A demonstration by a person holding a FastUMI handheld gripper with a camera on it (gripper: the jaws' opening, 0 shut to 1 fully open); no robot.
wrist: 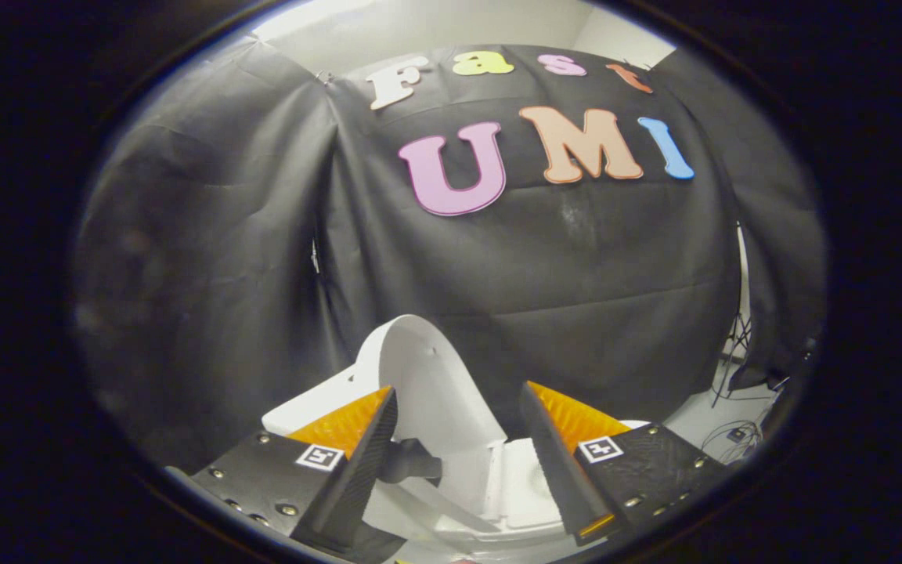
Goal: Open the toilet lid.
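The white toilet lid stands raised and tilted, its rounded top edge rising above my fingertips. It lies between the two fingers, closer to the left finger. My gripper is open, with a wide gap between the fingers, and the right finger is clear of the lid. Below the lid, between the fingers, white parts of the toilet body show. A dark shape sits beside the left finger; I cannot tell what it is.
The black cloth wall hangs close behind the toilet. On the pale floor to the right lie cables and a stand's legs.
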